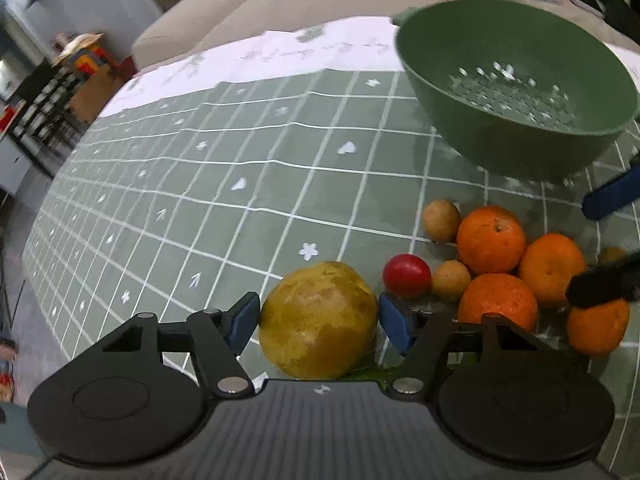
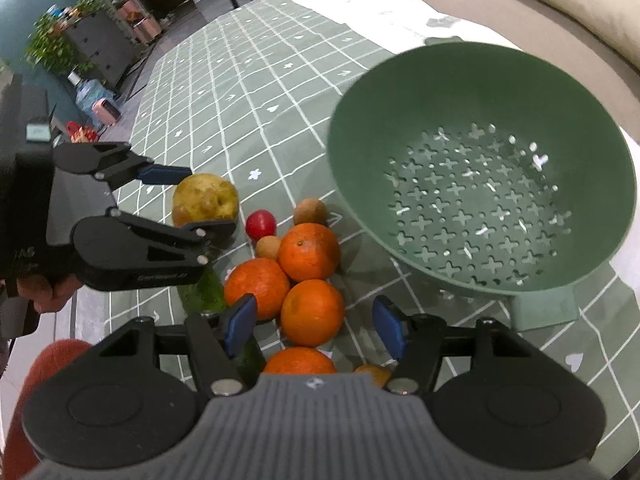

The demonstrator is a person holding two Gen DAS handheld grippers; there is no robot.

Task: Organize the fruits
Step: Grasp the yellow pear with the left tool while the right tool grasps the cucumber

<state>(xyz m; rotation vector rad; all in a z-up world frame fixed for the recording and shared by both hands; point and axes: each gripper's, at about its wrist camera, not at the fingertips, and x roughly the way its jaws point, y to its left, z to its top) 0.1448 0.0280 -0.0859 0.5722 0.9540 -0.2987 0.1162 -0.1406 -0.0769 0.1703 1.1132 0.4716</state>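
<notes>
My left gripper [image 1: 318,322] is shut on a yellow-green pear [image 1: 318,320], which rests on the green checked tablecloth [image 1: 200,200]; the pear also shows in the right wrist view [image 2: 204,198]. Beside it lie a red plum [image 1: 407,275], small brown fruits [image 1: 441,220] and several oranges [image 1: 491,239]. A green colander [image 1: 516,92] stands behind them, empty. My right gripper [image 2: 314,326] is open, hovering over an orange [image 2: 312,312], with the colander [image 2: 480,168] ahead on the right.
A green vegetable [image 2: 202,292] lies partly under the left gripper [image 2: 188,196]. A beige sofa with cushions [image 2: 560,4] runs along the far table edge. A white cloth strip [image 1: 280,56] covers the far side.
</notes>
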